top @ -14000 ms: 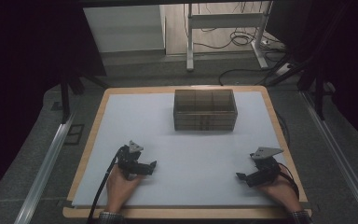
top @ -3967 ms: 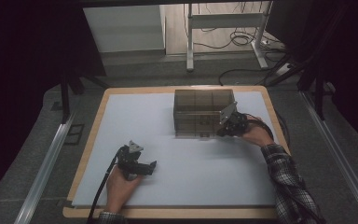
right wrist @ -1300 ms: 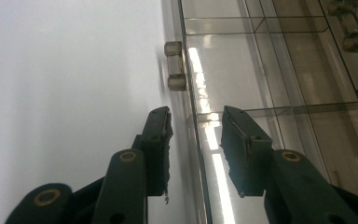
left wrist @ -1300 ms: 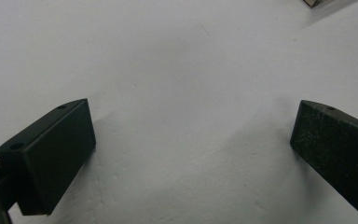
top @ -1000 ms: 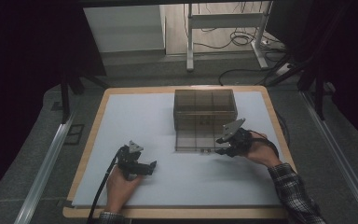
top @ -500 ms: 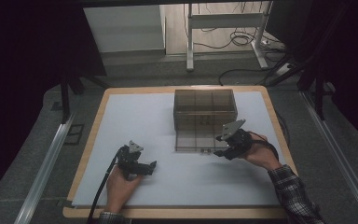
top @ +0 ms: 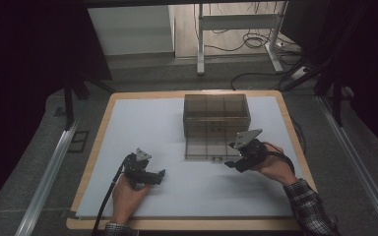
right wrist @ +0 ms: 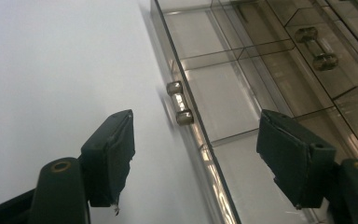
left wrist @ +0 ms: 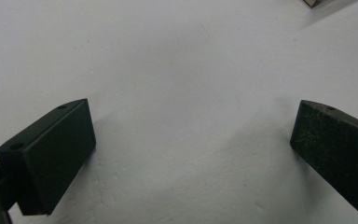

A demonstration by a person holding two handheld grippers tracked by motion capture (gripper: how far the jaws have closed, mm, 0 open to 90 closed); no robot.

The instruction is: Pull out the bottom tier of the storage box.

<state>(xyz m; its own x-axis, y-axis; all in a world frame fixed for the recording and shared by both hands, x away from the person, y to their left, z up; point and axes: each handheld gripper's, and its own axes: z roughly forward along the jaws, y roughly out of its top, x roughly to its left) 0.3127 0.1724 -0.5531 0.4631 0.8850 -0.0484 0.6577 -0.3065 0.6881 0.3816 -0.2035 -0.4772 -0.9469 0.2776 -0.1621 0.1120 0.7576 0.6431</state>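
Observation:
A smoked clear drawer box (top: 216,114) stands at the back middle of the white mat (top: 142,123). Its bottom drawer (top: 204,147) is pulled out toward me, showing empty compartments (right wrist: 214,98). The drawer's small knob handle (right wrist: 180,102) sits just beyond my right gripper (right wrist: 200,161), whose jaws have just been opening; neither pad touches the handle. From above, that right gripper (top: 230,155) is at the drawer's front right corner. My left gripper (top: 160,174) rests on the mat at the front left, open (left wrist: 191,158) with bare mat between its jaws.
The mat lies on a wooden board (top: 295,142) with its edges showing all round. More knob handles (right wrist: 316,49) show on the box's upper drawers. Metal rails (top: 49,177) run along both sides of the table.
The bottom drawer has come out of the box since four seconds ago, with my right hand drawing back toward me. Over the last second that hand barely shifted. My left hand stayed put.

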